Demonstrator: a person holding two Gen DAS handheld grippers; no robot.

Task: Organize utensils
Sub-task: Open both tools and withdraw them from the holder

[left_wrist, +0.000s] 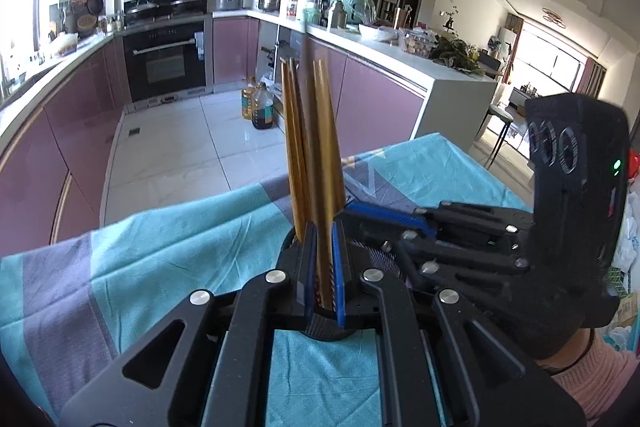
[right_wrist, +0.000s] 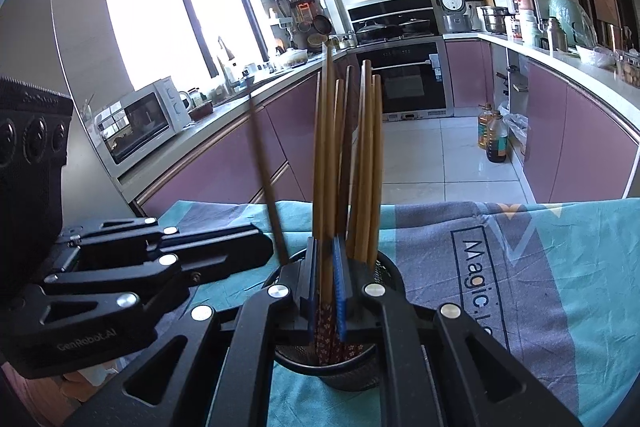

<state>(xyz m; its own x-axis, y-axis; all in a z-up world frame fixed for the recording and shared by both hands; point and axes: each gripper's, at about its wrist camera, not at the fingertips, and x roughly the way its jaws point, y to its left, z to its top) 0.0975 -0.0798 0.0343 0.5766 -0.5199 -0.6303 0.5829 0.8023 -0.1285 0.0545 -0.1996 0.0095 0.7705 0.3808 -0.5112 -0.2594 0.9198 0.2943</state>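
Right gripper (right_wrist: 324,291): jaws closed on wooden chopstick (right_wrist: 329,155), held upright over black mesh holder (right_wrist: 360,371); further chopsticks (right_wrist: 366,163) stood inside holder; left gripper (right_wrist: 224,251) beside, thin dark stick (right_wrist: 264,171) at its tip; teal patterned cloth (right_wrist: 560,287) spread beneath

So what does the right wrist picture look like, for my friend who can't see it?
The right tool is shut on a wooden chopstick standing in a black mesh holder full of more chopsticks, on a teal and grey cloth. The left tool reaches in beside it, holding a dark chopstick. Behind is a kitchen with purple cabinets.
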